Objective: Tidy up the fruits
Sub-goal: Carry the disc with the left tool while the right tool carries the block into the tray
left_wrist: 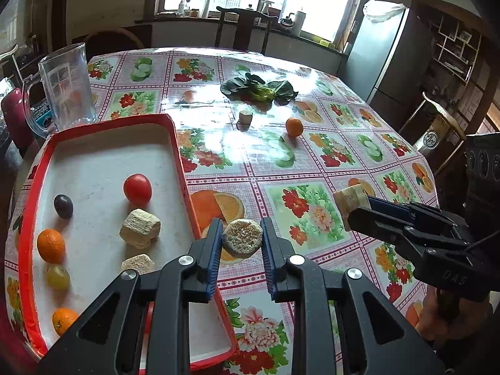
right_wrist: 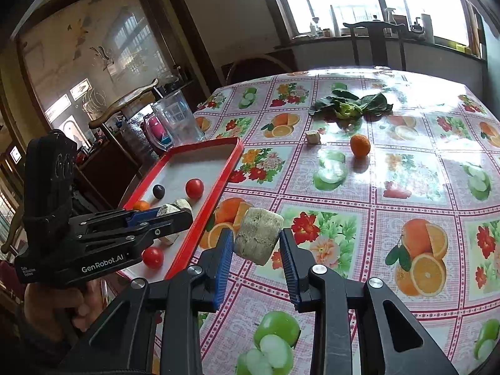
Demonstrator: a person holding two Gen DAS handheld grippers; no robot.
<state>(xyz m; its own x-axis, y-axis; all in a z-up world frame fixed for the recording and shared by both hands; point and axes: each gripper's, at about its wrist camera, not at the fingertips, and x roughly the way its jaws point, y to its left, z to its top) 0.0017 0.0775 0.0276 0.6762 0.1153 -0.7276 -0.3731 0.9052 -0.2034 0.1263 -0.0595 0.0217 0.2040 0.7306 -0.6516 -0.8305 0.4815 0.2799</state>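
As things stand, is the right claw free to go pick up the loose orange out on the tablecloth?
Probably not yet. The path to the orange looks clear across the tablecloth, but the right claw is shut on a pale chunk, so it would have to drop that first.

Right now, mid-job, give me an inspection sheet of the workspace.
Surface: table under a glossy fruit-and-flower print cloth.
Job's things: red tray holds a tomato, dark grape, two oranges, a green grape, two pale chunks; another orange and small chunk lie loose on the cloth.
Clutter: leafy greens, clear pitcher.
Grippers: left gripper shut on round chunk; right gripper shut on pale chunk.
Cables: nothing seen.
Surroundings: chairs, window, fridge.
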